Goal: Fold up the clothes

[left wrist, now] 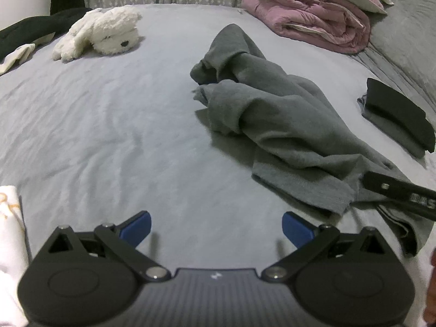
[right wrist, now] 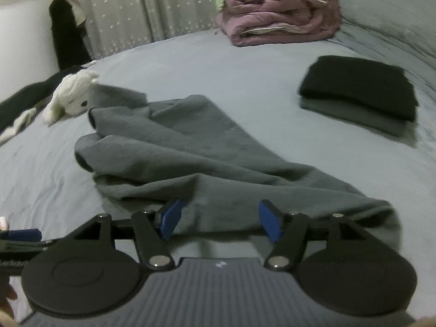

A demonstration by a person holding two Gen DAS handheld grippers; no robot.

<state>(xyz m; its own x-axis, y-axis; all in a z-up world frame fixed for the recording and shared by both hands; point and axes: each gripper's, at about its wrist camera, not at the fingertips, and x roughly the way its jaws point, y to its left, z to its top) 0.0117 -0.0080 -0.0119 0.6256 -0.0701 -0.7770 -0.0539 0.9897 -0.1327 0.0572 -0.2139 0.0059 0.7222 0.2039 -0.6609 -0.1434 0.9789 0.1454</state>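
While the grey garment lies crumpled on the bed, both grippers hang low at its near side, neither holding anything. At far left sits a white cloth, then the left gripper, its fingers spread wide over bare sheet, with the garment off to its right and farther away. Next comes the right gripper, its fingers spread, with the garment's near edge lying between and just beyond them but not pinched. The garment's long axis appears to run from that near edge away and to the left, toward a plush toy. The right hand is clearly the nearer, so I judge it would take the near edge, while the left must cross bare sheet to reach the bunched folds. Nothing blocks either path. Folded clothes lie well apart to the right, and a pink quilt sits at the far side.
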